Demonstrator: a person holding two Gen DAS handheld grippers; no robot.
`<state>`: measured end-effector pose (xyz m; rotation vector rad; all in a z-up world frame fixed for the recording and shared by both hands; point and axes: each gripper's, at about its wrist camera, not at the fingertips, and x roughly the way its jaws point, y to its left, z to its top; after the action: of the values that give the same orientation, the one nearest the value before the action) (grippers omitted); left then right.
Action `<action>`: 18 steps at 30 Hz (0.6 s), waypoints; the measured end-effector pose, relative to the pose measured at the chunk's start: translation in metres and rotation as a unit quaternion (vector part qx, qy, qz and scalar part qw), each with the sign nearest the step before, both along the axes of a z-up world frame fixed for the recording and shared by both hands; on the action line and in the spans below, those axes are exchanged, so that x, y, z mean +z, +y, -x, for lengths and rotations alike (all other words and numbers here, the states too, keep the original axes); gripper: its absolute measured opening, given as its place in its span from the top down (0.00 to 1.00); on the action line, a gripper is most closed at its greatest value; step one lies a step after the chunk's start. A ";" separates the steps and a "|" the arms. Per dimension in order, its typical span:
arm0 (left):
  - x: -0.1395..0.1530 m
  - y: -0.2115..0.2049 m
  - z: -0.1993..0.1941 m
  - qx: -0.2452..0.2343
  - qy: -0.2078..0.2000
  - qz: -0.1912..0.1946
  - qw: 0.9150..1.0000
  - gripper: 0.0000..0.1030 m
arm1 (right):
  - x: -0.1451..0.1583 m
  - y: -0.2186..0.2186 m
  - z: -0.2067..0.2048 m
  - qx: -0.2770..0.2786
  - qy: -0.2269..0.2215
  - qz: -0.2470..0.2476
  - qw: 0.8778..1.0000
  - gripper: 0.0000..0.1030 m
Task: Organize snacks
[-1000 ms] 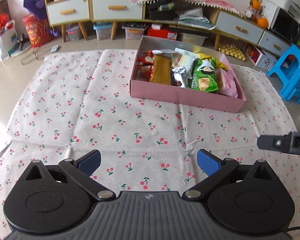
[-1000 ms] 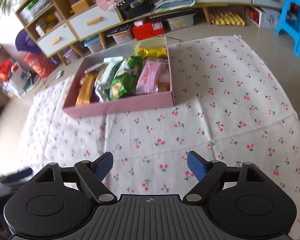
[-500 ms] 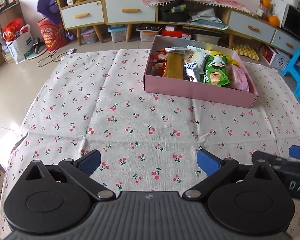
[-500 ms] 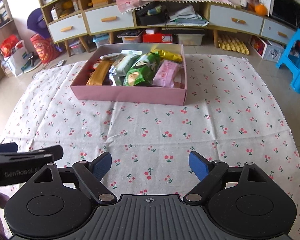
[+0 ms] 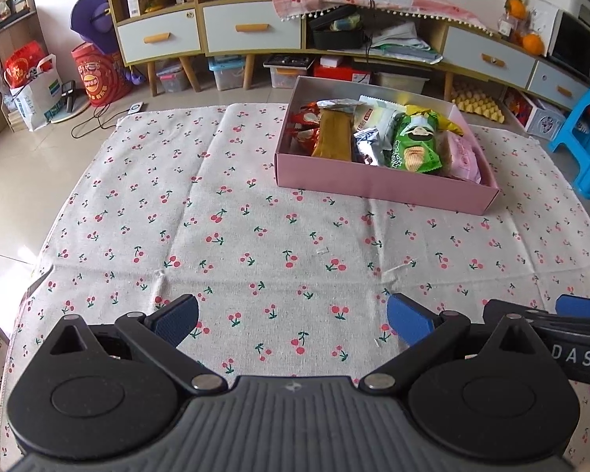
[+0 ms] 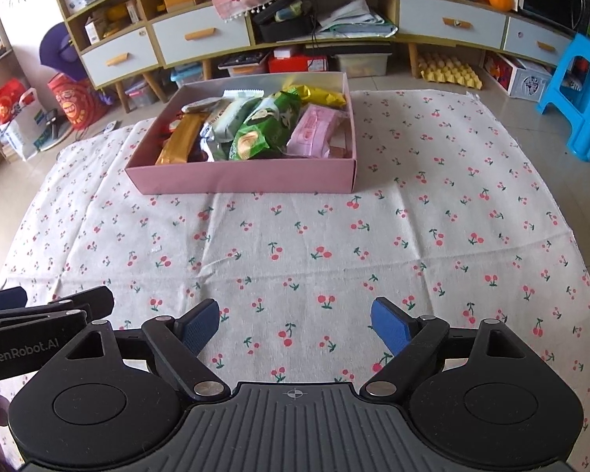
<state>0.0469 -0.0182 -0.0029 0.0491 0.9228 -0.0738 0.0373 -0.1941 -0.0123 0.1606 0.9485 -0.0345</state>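
1 pink box [image 6: 240, 176], 1 cherry-print cloth [image 6: 334, 244], 2 tongs [image 6: 294, 324]

A tiled floor [image 5: 15, 181] carries a cherry-print cloth [image 5: 224, 212], spread flat with a few creases, running under both grippers and out ahead of them. On the cloth sits one pink box [image 5: 377, 187], well ahead of the fingers: ahead and to the right of the left gripper, ahead and slightly left of the right one [image 6: 240, 175]. Beyond the cloth's far edge, a blue stool [image 6: 582, 94] stands on the tiles off to the right.
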 end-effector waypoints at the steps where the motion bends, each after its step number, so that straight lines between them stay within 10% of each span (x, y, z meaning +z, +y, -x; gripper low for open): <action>1: 0.000 0.000 0.000 0.000 0.000 0.000 1.000 0.01 | 0.000 0.000 0.000 0.000 0.001 -0.001 1.000 0.16; 18: 0.000 0.000 0.001 -0.004 0.001 0.001 1.000 0.01 | -0.003 -0.001 0.000 -0.005 0.007 -0.002 1.000 0.16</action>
<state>0.0458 -0.0184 -0.0026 0.0508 0.9244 -0.0832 0.0374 -0.1949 -0.0153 0.1697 0.9613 -0.0426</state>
